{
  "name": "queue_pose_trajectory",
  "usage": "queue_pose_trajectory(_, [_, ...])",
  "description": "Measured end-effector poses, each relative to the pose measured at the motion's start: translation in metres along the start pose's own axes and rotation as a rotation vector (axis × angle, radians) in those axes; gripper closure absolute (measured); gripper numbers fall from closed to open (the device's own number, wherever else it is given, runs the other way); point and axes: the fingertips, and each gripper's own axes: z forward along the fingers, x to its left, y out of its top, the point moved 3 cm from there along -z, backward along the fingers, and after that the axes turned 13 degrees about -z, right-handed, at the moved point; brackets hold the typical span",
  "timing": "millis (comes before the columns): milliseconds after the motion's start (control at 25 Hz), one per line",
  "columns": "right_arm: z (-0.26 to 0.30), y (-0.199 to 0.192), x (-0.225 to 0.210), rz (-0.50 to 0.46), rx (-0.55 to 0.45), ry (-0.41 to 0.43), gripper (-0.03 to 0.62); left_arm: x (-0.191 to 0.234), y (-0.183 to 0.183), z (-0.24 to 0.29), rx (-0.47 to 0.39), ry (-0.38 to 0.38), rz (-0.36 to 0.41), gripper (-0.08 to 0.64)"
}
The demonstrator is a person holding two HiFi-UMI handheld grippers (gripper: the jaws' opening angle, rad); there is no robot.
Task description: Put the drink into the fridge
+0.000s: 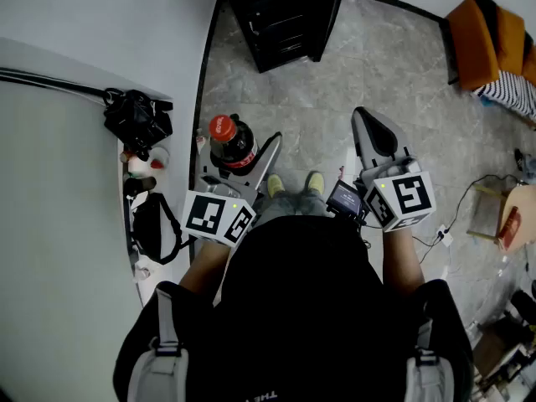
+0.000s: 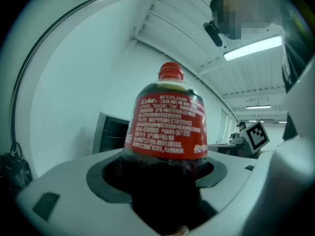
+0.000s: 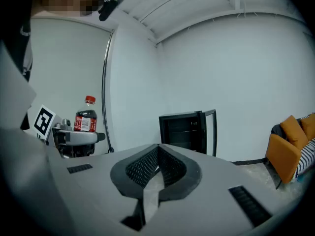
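Left tool (image 1: pixel 240 153): it is closed on the cola bottle (image 2: pixel 167 127). In the left gripper view the dark pads press on the dark lower body on both sides, below the red label (image 2: pixel 166 132). The bottle stands upright in the grip, with its red cap (image 2: pixel 170 72) on top. The liquid inside is dark.

Right tool (image 3: pixel 158 154): the jaws are together, ribbed pads meeting, with nothing between them. It hangs level with the left tool and to its right, well apart from the bottle.

Position of the bottle: in the head view I hold it off the grey marbled floor (image 1: pixel 335 82), just ahead of my body and to the left of my yellow-green shoes (image 1: pixel 273 183). It is near the edge of the white bench (image 1: pixel 50 224), where a black bag (image 1: pixel 138 120) sits.

Fridge (image 3: pixel 187 132): a small black unit standing on the floor against the white wall. Its door (image 3: pixel 212 132) is swung open and the interior is dark. It lies ahead of both tools and the bottle is well apart from it, not yet inside. The right tool points roughly toward it. In the right gripper view the bottle shows to the left of the fridge.

Surroundings: an orange chair (image 1: pixel 486 40) stands at the far right.
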Motion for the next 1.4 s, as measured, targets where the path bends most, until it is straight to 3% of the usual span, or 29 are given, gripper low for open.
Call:
queue_pose_trajectory(360, [-0.003, 0.014, 0.015, 0.059, -0.077, 0.007, 0.583, 0.003, 0.01, -0.01, -0.006, -0.027, 0.021, 0.213])
queue_pose_trajectory(960, [0.019, 0.01, 0.055, 0.103, -0.061, -0.021, 0.583, 0.047, 0.027, -0.032, -0.033, -0.058, 0.023, 0.213])
queue_pose_trajectory(1400, [0.057, 0.014, 0.021, 0.134, -0.099, 0.023, 0.583, 0.053, 0.036, 0.007, -0.043, -0.026, 0.057, 0.213])
